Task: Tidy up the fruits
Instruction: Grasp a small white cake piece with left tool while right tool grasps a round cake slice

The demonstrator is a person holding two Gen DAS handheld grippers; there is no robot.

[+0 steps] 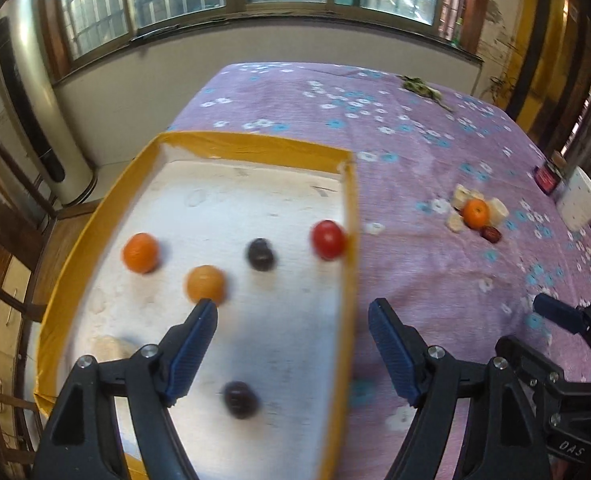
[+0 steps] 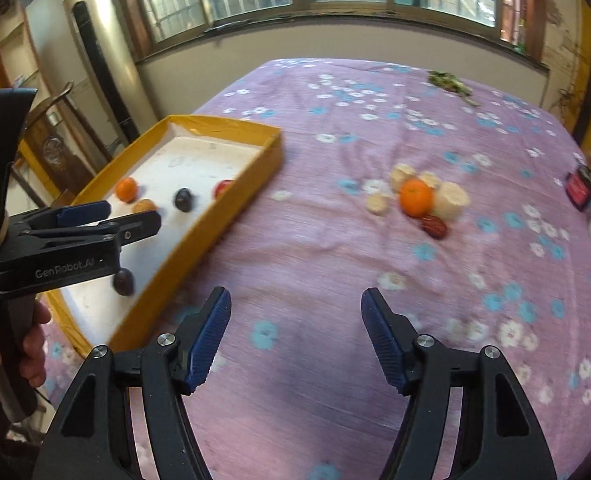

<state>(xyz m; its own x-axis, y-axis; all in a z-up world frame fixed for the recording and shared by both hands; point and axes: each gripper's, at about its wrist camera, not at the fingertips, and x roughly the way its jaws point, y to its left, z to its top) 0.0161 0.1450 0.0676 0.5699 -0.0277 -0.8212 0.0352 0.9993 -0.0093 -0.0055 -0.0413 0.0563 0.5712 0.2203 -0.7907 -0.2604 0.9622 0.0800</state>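
A yellow-rimmed tray (image 1: 347, 280) with a white floor holds two oranges (image 1: 140, 253), two dark plums (image 1: 260, 255) and a red tomato (image 1: 328, 239). My left gripper (image 1: 291, 308) hangs open over the tray's right side, nothing between its fingers. On the purple cloth to the right lies a small pile: an orange (image 2: 415, 197), banana pieces (image 2: 451, 200) and a red date (image 2: 434, 226). My right gripper (image 2: 295, 300) stands open and empty above bare cloth, nearer than the pile. The tray (image 2: 199, 236) lies to its left.
The flowered purple cloth (image 2: 335, 264) covers a table. A dark red box (image 1: 547, 178) and a white container (image 1: 581, 200) stand at the right edge. Green leaves (image 1: 419, 88) lie at the far side. Wooden chairs (image 1: 11, 280) and a tall appliance (image 1: 27, 100) stand left.
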